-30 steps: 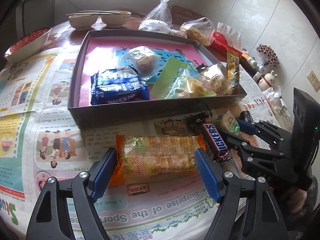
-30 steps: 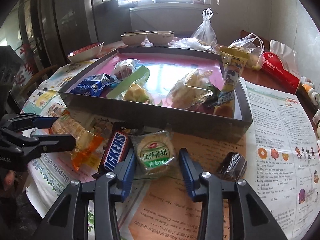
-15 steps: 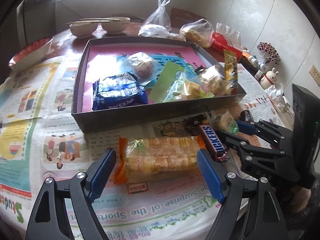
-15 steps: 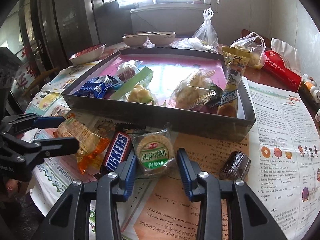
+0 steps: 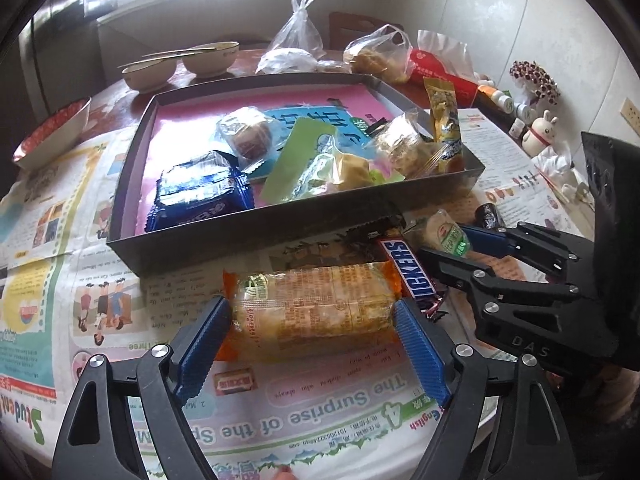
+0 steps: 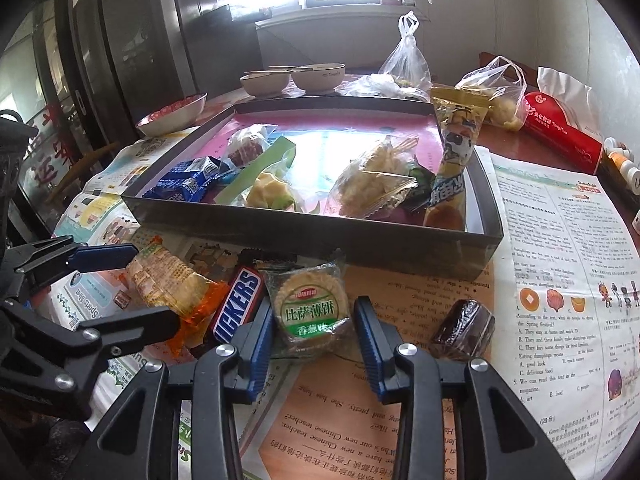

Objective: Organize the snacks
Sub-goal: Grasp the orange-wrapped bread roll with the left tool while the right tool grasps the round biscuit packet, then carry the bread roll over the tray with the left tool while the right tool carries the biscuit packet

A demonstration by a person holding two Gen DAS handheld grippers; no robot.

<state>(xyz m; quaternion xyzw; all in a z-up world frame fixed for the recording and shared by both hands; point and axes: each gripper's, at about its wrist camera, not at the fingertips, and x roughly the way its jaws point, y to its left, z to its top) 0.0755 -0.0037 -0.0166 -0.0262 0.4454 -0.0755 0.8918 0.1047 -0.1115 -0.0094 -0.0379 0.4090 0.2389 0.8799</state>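
Observation:
A grey tray (image 5: pixel 280 236) (image 6: pixel 486 220) with a pink floor holds several wrapped snacks. In front of it on the newspaper lie an orange-ended cracker pack (image 5: pixel 312 308) (image 6: pixel 168 280), a Snickers bar (image 5: pixel 410 268) (image 6: pixel 236 308), a round green-label biscuit pack (image 6: pixel 310 312) (image 5: pixel 448 236) and a dark wrapped cake (image 6: pixel 464 330). My left gripper (image 5: pixel 312 334) (image 6: pixel 132 284) is shut on the cracker pack, its blue pads touching both ends. My right gripper (image 6: pixel 314 330) (image 5: pixel 452 246) straddles the biscuit pack, its pads pressed against both sides.
Two bowls (image 6: pixel 292 76), a red-patterned dish (image 5: pixel 52 132), tied plastic bags (image 5: pixel 300 44) and a red packet (image 6: pixel 560 132) stand behind and beside the tray. Small bottles and figurines (image 5: pixel 536 128) sit at the right. Newspaper (image 5: pixel 280 412) covers the table.
Both grippers have narrowed onto their packs: the left pads now touch the cracker pack's ends and the right pads touch the biscuit pack. The views have pulled back slightly.

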